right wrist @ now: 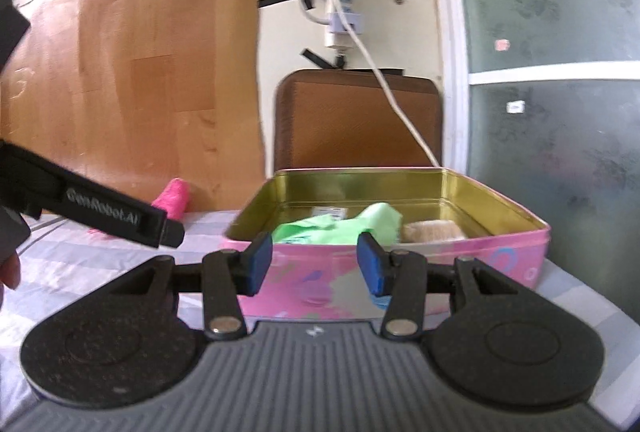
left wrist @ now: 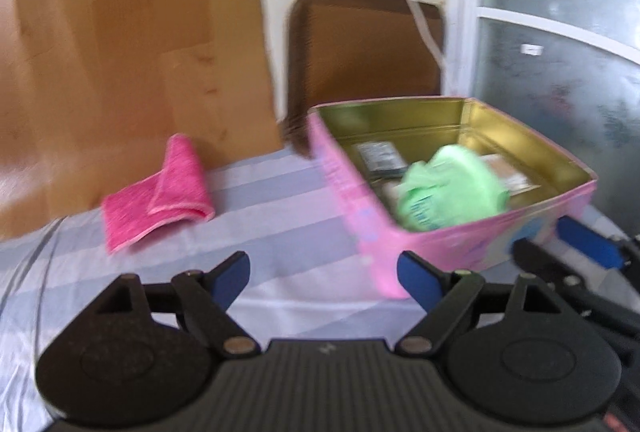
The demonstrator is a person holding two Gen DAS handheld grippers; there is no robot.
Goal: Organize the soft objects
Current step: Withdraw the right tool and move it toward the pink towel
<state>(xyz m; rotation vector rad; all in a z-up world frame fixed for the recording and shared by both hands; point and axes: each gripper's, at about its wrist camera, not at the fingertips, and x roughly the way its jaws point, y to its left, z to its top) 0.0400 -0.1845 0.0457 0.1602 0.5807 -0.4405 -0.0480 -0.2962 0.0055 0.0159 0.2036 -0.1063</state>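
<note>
A pink tin box [left wrist: 372, 240] [right wrist: 312, 272] with a gold inside stands open on the striped bedsheet. A crumpled green soft bag [left wrist: 452, 187] [right wrist: 340, 226] lies in it, beside a tan bundle [right wrist: 430, 230] and flat packets. A folded pink cloth [left wrist: 160, 193] [right wrist: 172, 199] lies on the sheet left of the tin. My left gripper [left wrist: 324, 282] is open and empty, near the tin's front left corner. My right gripper [right wrist: 316, 264] is open and empty, just in front of the tin's near wall. The right gripper's blue fingertips [left wrist: 588, 242] show at the left wrist view's right edge.
A brown board [left wrist: 132, 47] [right wrist: 140, 83] leans against the wall behind the cloth. A brown chair back [left wrist: 364, 43] [right wrist: 356, 119] stands behind the tin, with a white cable [right wrist: 384, 87] hanging over it. A frosted glass door [right wrist: 560, 71] is at the right. The left gripper's arm [right wrist: 100, 213] crosses the right wrist view.
</note>
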